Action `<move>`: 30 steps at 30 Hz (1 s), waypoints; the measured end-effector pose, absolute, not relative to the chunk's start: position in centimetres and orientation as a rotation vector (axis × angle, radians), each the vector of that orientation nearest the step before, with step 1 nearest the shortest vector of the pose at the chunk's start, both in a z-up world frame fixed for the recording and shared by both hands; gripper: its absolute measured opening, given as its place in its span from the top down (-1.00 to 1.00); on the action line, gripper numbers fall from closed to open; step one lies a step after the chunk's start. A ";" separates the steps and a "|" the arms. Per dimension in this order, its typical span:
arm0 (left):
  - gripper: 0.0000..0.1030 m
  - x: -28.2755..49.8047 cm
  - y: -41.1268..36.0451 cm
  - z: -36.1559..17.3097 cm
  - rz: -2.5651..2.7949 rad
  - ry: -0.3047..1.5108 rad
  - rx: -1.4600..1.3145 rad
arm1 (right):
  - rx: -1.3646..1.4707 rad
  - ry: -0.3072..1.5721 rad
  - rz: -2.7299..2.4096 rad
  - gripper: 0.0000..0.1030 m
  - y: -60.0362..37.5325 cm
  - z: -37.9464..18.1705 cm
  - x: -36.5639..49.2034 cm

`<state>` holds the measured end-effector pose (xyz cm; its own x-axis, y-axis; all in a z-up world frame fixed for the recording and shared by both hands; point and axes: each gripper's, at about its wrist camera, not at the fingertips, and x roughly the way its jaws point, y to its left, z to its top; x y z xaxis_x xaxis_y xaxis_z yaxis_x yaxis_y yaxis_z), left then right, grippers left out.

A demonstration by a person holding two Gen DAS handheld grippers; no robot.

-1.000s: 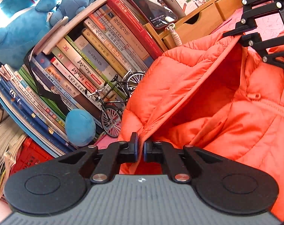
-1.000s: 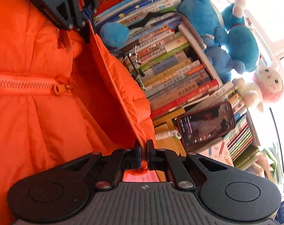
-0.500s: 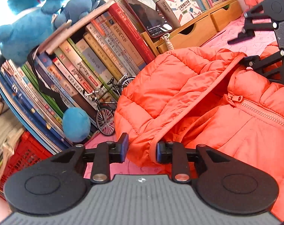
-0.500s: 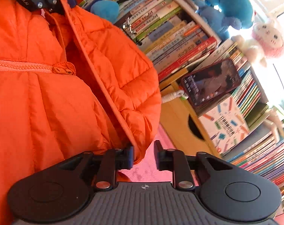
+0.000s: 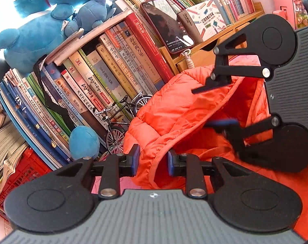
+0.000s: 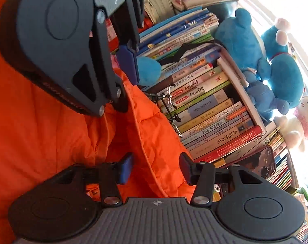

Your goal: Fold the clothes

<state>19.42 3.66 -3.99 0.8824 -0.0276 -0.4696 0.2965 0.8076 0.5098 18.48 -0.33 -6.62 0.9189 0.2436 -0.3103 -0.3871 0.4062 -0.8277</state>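
Orange puffer jacket (image 5: 174, 113) hem betw. L gripper (image 5: 152, 160) parted fingers; R gripper (image 6: 156, 168) closing, hem inside.

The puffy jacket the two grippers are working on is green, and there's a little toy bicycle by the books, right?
Not quite. The puffy jacket is orange, not green; the left wrist view shows it plainly, and the right wrist view agrees. The rest is right: the little toy bicycle does stand by the books, and both grippers, left gripper and right gripper, are at the jacket.
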 end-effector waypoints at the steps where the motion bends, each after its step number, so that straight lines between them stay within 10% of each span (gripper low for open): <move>1: 0.51 19.7 3.9 -4.3 -0.171 0.478 0.613 | -1.085 0.172 0.371 0.88 -0.6 -6.9 19.0; 12: 0.19 21.6 7.5 -6.2 -0.131 0.579 0.463 | -0.812 0.471 0.263 0.84 -10.2 -8.4 20.6; 30: -0.20 22.1 9.3 -6.1 -0.115 0.584 0.349 | -0.820 0.428 0.289 0.84 -11.7 -10.3 19.8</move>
<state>22.06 9.31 -6.05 0.8298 -0.0078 -0.5580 0.2038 0.9351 0.2900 19.80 -11.75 -10.33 0.8767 0.0833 -0.4737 -0.4080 0.6505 -0.6406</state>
